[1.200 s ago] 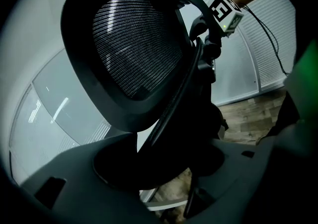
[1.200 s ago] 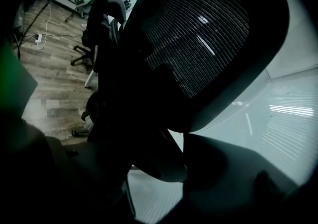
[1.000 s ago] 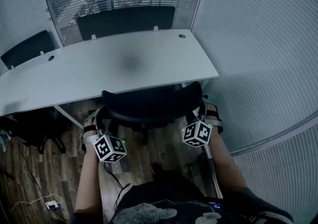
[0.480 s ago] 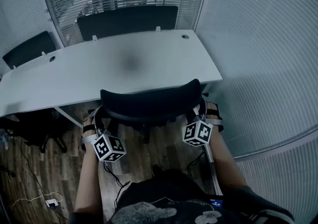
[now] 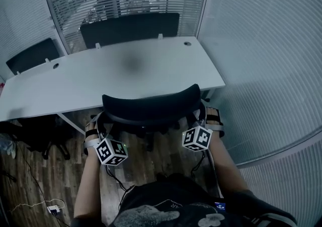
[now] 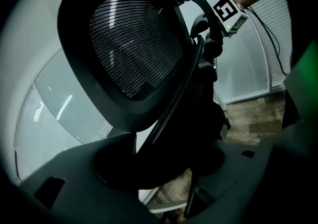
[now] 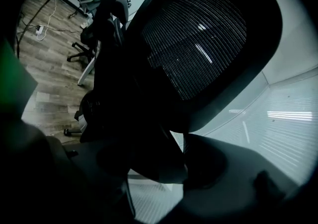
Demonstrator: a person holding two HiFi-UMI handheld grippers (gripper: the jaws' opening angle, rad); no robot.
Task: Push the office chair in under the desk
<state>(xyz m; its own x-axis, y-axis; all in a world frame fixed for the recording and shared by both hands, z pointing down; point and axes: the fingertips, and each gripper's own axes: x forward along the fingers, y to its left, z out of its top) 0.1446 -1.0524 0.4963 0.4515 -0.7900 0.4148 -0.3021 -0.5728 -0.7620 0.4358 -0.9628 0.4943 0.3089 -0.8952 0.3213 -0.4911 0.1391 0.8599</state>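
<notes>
The black mesh office chair [image 5: 151, 105] stands with its back against the front edge of the white desk [image 5: 126, 70], seat underneath. My left gripper [image 5: 102, 122] is at the backrest's left edge and my right gripper [image 5: 199, 114] at its right edge. In the left gripper view the backrest [image 6: 134, 44] fills the picture, and its rim and rear frame run down into my left gripper [image 6: 159, 168], whose wide jaws close on them. The right gripper view mirrors this: the backrest [image 7: 198, 44] drops into my right gripper [image 7: 159, 168]. The seat and wheels are mostly hidden.
Two more black chairs [image 5: 130, 24] [image 5: 30, 55] sit beyond the desk, and another dark chair base [image 5: 40, 138] stands under its left part. Glass walls with blinds [image 5: 261, 45] close off the back and right. Cables and a small adapter [image 5: 53, 208] lie on the wooden floor.
The head view has tipped, so desk and chair sit slightly lower in the picture. The right gripper's cube has shifted a little left; chair and left gripper hold their places.
</notes>
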